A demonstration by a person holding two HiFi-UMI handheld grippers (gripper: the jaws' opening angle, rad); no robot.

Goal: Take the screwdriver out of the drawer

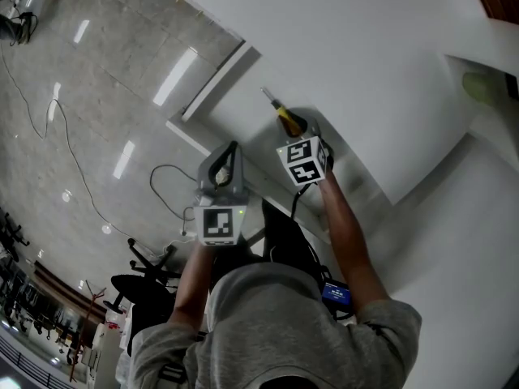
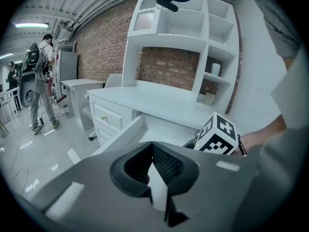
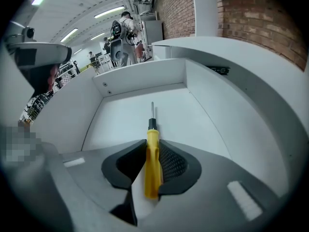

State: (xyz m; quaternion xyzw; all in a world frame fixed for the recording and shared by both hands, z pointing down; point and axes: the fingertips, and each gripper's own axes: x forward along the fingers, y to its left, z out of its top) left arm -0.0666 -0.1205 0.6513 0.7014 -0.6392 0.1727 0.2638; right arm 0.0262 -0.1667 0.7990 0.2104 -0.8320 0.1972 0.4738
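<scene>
A screwdriver point(image 3: 152, 175) with a yellow handle and a thin metal shaft lies between the jaws of my right gripper point(image 3: 152, 146). Both pads press on the handle, and the shaft points toward the back of the open white drawer point(image 3: 130, 115). In the head view, the right gripper point(image 1: 298, 130) reaches down into the drawer point(image 1: 215, 83), with the screwdriver point(image 1: 284, 117) sticking out ahead of it. My left gripper point(image 1: 228, 156) hangs by the drawer's front edge. Its jaws point(image 2: 153, 166) are shut with nothing between them. The left gripper view shows the right gripper's marker cube point(image 2: 217, 134) over the drawer point(image 2: 126, 135).
A white desk top point(image 1: 365, 55) with a hutch of shelves point(image 2: 178, 28) stands over the drawer. A second white desk with small drawers point(image 2: 107, 116) is at the left. People point(image 2: 41, 81) stand farther off. An office chair point(image 1: 138, 286) and a cable point(image 1: 73, 160) are on the floor.
</scene>
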